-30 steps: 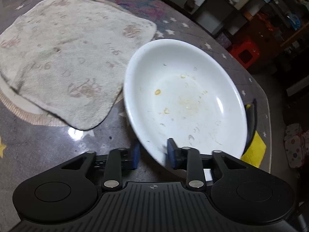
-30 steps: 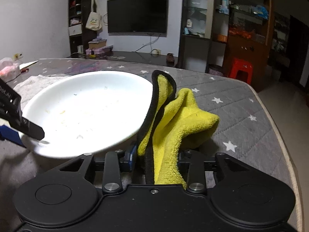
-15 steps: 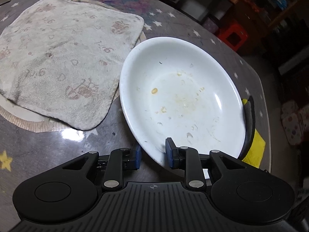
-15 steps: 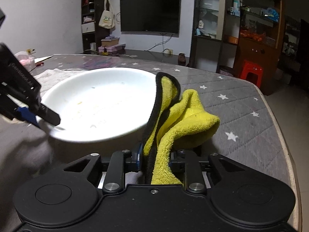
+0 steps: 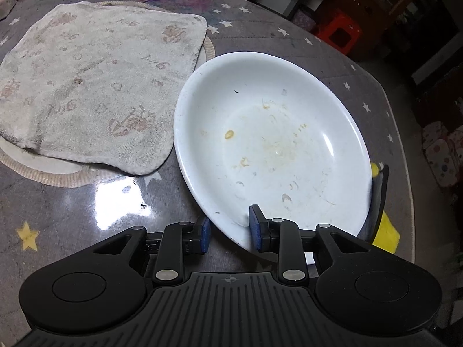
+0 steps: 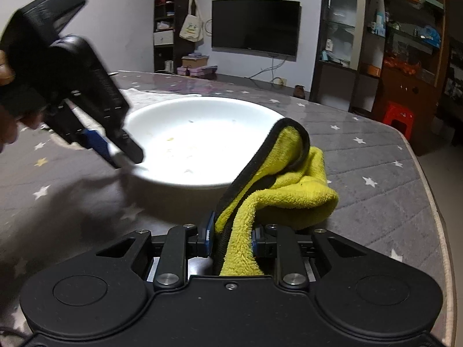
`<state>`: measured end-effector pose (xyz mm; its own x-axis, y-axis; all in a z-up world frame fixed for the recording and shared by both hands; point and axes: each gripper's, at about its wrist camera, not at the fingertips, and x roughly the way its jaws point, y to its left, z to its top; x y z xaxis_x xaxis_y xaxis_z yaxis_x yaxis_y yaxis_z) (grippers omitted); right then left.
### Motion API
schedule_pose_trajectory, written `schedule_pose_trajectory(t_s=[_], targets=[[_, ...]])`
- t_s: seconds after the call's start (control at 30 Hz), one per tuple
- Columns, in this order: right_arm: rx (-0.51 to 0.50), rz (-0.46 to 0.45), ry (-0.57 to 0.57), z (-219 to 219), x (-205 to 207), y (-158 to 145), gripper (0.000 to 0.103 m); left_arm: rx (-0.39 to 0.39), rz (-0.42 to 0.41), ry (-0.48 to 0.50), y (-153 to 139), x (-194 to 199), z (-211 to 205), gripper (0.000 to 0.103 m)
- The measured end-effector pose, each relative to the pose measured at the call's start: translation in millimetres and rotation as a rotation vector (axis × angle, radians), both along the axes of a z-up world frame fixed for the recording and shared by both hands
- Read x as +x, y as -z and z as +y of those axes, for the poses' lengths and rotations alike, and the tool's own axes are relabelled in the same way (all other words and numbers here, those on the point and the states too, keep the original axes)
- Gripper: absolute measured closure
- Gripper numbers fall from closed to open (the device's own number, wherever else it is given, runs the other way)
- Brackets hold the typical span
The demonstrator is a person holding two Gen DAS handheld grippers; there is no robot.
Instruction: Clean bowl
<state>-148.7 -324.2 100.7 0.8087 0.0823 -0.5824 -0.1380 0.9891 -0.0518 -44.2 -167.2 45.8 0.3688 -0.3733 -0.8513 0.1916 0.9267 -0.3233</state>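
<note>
A wide, shallow white ceramic bowl (image 5: 272, 144), flecked with yellowish food residue, sits tilted on a grey star-patterned tablecloth (image 5: 66, 211), its near rim between the blue pads of the left gripper (image 5: 228, 232), whose jaws are opening; whether the pads touch the rim cannot be told. Only the left wrist view shows the stained beige towel (image 5: 92, 92) spread beside the bowl. The right wrist view shows the right gripper (image 6: 231, 238) clamped on a yellow microfibre cloth with black edging (image 6: 277, 185), just beside the bowl's far rim, before a wall-mounted television (image 6: 256, 27).
</note>
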Motion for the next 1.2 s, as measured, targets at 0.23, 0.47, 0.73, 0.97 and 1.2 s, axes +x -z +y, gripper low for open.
schedule_pose_trajectory(t_s=[0.23, 0.47, 0.73, 0.97, 1.2], targets=[[-0.004, -0.006, -0.026, 1, 6, 0, 0.078, 0.061, -0.044, 0.075, -1, 1, -9, 0.069], [-0.022, -0.017, -0.039, -5, 14, 3, 0.078, 0.099, -0.064, 0.134, 1, 5, -12, 0.067], [-0.047, -0.019, -0.055, -15, 25, 4, 0.078, 0.163, -0.093, 0.186, -1, 10, -16, 0.065], [-0.099, -0.009, -0.09, -24, 32, 4, 0.078, 0.206, -0.105, 0.266, -1, 22, -18, 0.064], [-0.156, -0.002, -0.096, -30, 39, 6, 0.078, 0.239, -0.115, 0.351, 0, 33, -23, 0.063]])
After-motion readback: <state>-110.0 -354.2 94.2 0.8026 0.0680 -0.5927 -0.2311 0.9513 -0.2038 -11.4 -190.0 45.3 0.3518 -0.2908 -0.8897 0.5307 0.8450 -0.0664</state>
